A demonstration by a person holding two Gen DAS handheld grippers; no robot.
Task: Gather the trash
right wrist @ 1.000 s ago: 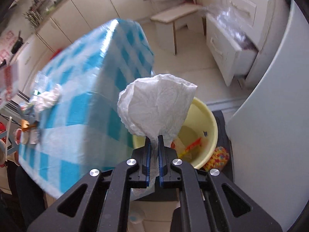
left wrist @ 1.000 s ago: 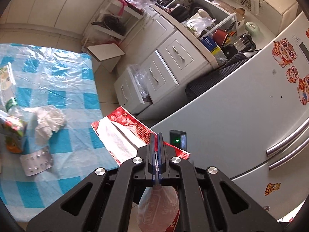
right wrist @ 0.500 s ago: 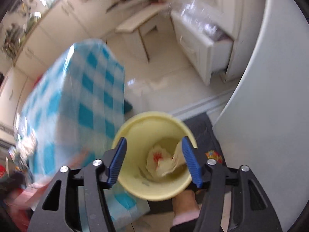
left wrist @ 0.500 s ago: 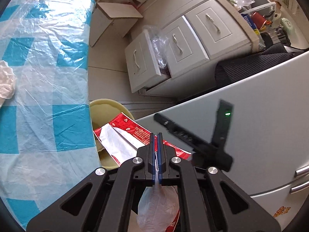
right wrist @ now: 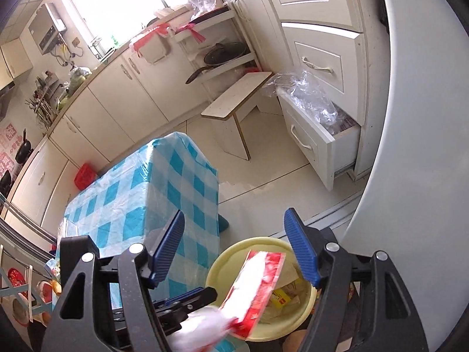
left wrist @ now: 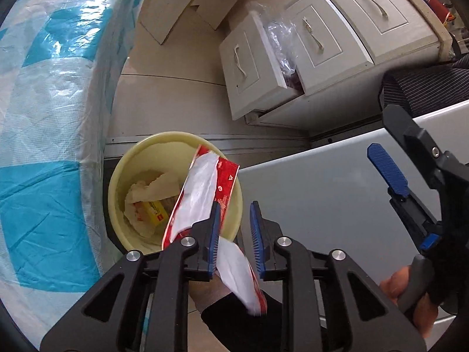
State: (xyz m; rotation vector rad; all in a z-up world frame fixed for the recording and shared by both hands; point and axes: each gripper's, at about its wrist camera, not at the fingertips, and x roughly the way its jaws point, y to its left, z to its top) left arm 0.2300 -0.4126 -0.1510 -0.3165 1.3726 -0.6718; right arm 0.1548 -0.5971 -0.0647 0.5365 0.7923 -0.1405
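Left gripper (left wrist: pixel 234 234) jaws now part open, clamp gone; 0.5 s ago they were pinched shut on red-white wrapper (left wrist: pixel 202 193). Wrapper lies loose between pads, touching left pad only. Long axis runs from gripper base out over yellow bin (left wrist: pixel 117 205), far end tilted into bin mouth, near end blurred below fingers. Right gripper (right wrist: pixel 234 249) wide open, holds nothing, above bin rim. Tissue (left wrist: pixel 146 190) and yellow packet already in bin. Blue checked table (left wrist: pixel 44 117) just beside bin.

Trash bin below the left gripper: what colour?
Pale yellow bin, clearest in the left wrist view.
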